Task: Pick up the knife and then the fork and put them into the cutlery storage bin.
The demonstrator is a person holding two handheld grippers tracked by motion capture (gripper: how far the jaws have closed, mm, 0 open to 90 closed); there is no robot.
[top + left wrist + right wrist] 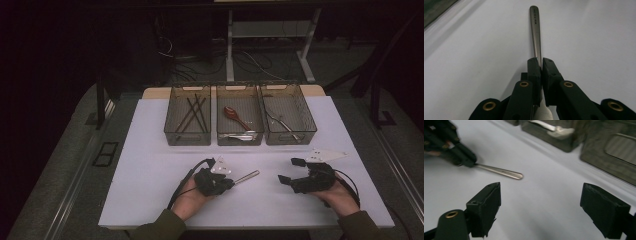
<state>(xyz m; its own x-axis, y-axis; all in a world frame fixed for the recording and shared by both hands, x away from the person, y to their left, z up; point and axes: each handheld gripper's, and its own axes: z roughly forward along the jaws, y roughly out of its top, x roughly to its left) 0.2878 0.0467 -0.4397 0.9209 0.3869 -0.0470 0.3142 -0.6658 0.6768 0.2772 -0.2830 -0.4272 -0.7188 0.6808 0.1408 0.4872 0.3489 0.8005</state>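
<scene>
Metal utensil handle clamped between the left gripper's two black jaws, jaws nearly together with only the thin handle in the gap; the handle sticks out forward past the tips, low over the white table, rounded end pointing away. Wider end of the utensil shows pale under the jaws at the bottom of the left gripper view, can't tell spoon or fork. High view: left gripper in the person's left hand near the front middle of the table, handle angled up and to the right. Right gripper jaws spread wide, nothing between them, held in the right hand well apart to the right, just above the tabletop. Right gripper view: own jaws far apart at the bottom, handle and left gripper beyond on the left. Back of table: three mesh bins in a row, left bin with dark chopsticks, middle bin with a red spoon and silver cutlery, right bin with metal cutlery, too small to name.
</scene>
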